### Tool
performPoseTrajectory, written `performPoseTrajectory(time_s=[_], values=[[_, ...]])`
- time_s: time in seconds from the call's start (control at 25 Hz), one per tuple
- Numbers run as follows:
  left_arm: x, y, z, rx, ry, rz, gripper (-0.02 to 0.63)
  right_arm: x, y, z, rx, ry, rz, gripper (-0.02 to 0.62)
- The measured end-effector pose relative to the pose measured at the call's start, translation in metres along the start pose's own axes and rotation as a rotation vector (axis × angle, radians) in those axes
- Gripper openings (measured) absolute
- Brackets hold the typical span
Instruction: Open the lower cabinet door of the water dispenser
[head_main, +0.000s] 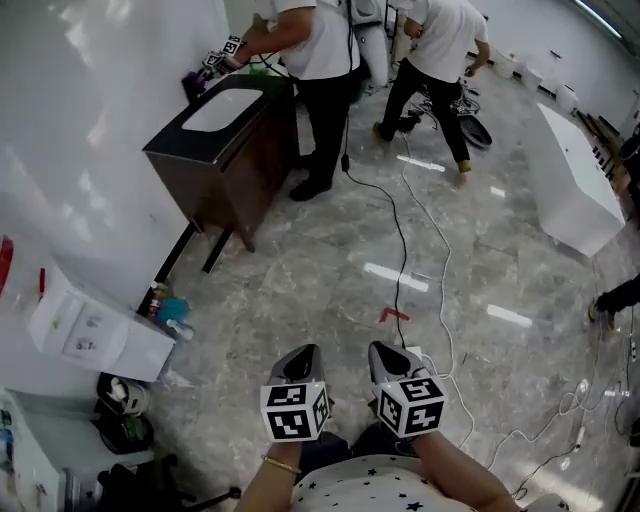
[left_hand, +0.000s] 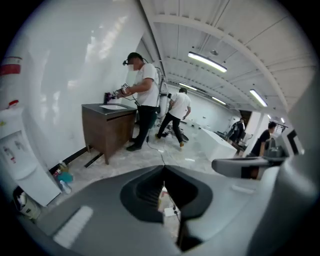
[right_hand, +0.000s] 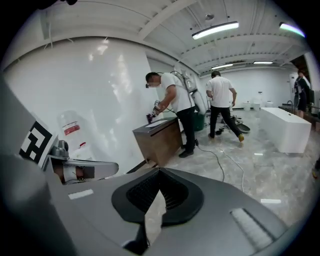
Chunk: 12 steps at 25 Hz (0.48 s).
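Note:
The white water dispenser (head_main: 88, 335) stands against the wall at the left, seen from above with its taps facing the floor space. Its lower cabinet door is hidden from this angle. In the left gripper view the water dispenser (left_hand: 17, 152) is at the far left edge. In the right gripper view its bottle (right_hand: 71, 131) shows at the left. My left gripper (head_main: 304, 352) and right gripper (head_main: 382, 349) are side by side over the marble floor, well to the right of the dispenser. Both are shut with nothing between the jaws, as their own views of the left gripper (left_hand: 163, 169) and right gripper (right_hand: 159, 171) show.
A brown vanity cabinet (head_main: 225, 140) with a white sink stands further along the wall, with a person (head_main: 320, 60) working at it. Another person (head_main: 435, 60) walks beyond. Cables (head_main: 402, 240) cross the floor. A white tub (head_main: 580, 180) is at the right. Bottles (head_main: 168, 305) and a black bag (head_main: 120, 420) flank the dispenser.

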<state>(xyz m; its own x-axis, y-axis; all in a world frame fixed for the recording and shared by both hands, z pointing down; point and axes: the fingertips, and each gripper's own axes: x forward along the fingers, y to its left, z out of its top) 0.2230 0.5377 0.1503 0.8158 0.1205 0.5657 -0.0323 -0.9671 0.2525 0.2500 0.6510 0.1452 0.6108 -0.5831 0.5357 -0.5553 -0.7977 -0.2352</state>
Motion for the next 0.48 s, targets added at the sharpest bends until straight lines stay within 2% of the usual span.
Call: performPoseTrajectory(time_s=[0.48], values=[[-0.097,0.281,-0.009,-0.206,-0.064,0.3,0.006,0.153,0.255,-0.004,-0.197,0.131,0.288,-0.002]])
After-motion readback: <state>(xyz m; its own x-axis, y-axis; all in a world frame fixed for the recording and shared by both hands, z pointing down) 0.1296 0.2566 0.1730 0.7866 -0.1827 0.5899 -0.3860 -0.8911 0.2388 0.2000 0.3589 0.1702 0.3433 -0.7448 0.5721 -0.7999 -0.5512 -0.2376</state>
